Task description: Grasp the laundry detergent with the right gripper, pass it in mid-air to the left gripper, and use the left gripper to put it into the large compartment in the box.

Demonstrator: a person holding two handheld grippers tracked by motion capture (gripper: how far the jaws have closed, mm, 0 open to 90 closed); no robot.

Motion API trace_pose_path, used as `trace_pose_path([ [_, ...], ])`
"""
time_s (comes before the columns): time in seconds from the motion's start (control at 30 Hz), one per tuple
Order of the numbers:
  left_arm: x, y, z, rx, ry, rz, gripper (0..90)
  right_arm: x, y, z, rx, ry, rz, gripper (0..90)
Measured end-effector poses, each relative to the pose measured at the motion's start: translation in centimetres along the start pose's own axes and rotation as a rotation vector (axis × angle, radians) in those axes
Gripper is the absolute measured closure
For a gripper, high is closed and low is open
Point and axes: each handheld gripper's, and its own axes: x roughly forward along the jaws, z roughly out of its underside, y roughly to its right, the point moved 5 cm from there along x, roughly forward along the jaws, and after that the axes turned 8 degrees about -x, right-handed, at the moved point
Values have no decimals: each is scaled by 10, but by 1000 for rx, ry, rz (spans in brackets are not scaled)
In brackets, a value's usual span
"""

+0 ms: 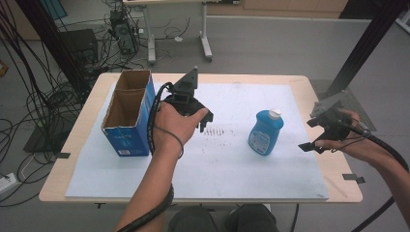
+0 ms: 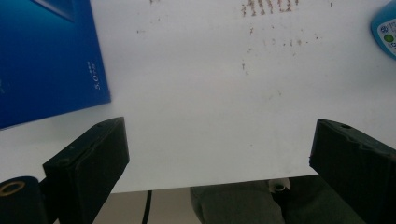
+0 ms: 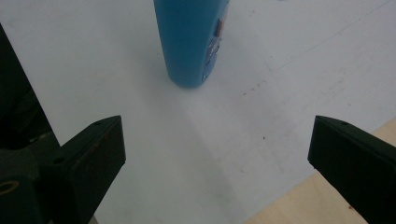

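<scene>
Bottle (image 1: 265, 133), blue plastic w/ white cap, upright, just left of right gripper (image 1: 314, 135): fingers wide, empty. Approach level, centre body btwn fingers, close gently. Left gripper (image 1: 205, 121) wide too, near open blue cardboard box (image 1: 129, 113).

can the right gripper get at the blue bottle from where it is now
Probably yes: the right gripper is open, facing the upright blue bottle, with bare white mat between them.

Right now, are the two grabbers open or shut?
Left gripper: open, holding nothing.
Right gripper: open, holding nothing, facing the blue bottle.
</scene>
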Motion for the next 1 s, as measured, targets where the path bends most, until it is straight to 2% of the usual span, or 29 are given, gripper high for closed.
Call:
trace_pose_path([
  [0.13, 0, 1, 1, 1, 3, 5, 51, 10, -5, 1, 32, 41, 22, 38],
  [0.33, 0, 0, 2, -3, 6, 6, 51, 22, -10, 1, 53, 73, 27, 35],
  [0.47, 3, -1, 3, -6, -1, 2, 51, 34, -16, -2, 72, 117, 31, 35],
  [0.7, 7, -2, 3, -9, -9, 2, 51, 47, -22, -6, 107, 162, 38, 32],
  [1.0, 8, -5, 4, -12, -10, -1, 51, 67, -28, -10, 139, 210, 90, 32],
])
